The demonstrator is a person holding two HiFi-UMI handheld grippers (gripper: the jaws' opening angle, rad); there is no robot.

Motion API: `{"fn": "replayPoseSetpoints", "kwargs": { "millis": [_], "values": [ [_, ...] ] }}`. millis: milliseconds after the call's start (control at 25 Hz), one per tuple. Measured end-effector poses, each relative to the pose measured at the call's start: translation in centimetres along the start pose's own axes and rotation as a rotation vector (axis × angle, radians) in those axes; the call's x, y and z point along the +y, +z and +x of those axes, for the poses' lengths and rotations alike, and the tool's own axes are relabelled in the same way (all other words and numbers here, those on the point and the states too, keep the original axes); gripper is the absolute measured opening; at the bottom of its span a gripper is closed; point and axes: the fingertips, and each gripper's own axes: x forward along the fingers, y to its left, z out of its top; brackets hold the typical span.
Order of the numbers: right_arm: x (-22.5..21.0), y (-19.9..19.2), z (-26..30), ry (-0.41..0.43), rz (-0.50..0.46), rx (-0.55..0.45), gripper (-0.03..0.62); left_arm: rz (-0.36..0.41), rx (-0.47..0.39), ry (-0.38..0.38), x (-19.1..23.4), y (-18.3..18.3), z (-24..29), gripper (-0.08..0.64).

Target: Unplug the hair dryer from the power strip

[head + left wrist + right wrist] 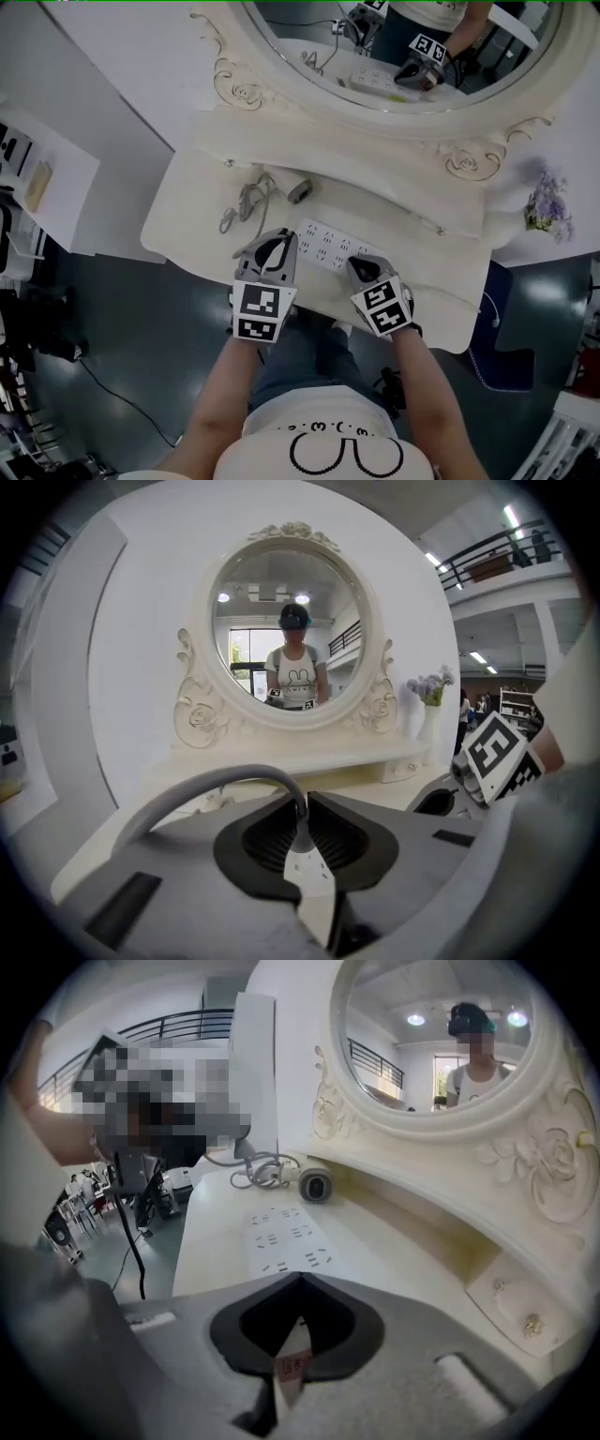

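A white power strip point(328, 246) point(286, 1241) lies on the cream dressing table point(187, 211). My left gripper point(274, 251) point(302, 841) hovers at the strip's left end, shut on a white plug point(305, 864). The plug's grey cord point(216, 785) arches up and away to the left. It leads toward a coil point(246, 202) point(258, 1171) beside the grey hair dryer point(300, 191) point(316, 1185) at the back of the table. My right gripper point(364, 270) point(292, 1358) sits at the strip's right end, shut on a white piece with a pink label that seems to be the strip's end.
An oval mirror point(403, 56) in an ornate frame rises behind a raised shelf point(375, 202). A vase of pale purple flowers point(547, 202) point(429, 691) stands at the right. A white cabinet point(47, 187) stands left of the table. The table's front edge is just under both grippers.
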Motion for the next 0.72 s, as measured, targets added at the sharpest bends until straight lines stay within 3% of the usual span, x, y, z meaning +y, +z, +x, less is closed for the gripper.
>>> {"fn": "replayPoseSetpoints", "kwargs": {
  "millis": [160, 360, 520, 720],
  "values": [
    [0.0, 0.0, 0.0, 0.011, 0.02, 0.006, -0.005, -0.041, -0.03, 0.006, 2.7, 1.9, -0.5, 0.041],
    [0.1, 0.2, 0.0, 0.018, 0.033, 0.007, -0.005, -0.042, -0.028, -0.099, 1.4, 3.8, 3.0, 0.043],
    [0.3, 0.3, 0.2, 0.016, 0.027, 0.003, -0.005, -0.056, 0.018, -0.166, -0.6, 3.7, 7.7, 0.046],
    [0.1, 0.2, 0.1, 0.039, 0.049, 0.008, -0.005, -0.084, 0.132, -0.202, -2.3, 0.6, 12.4, 0.049]
  ]
}}
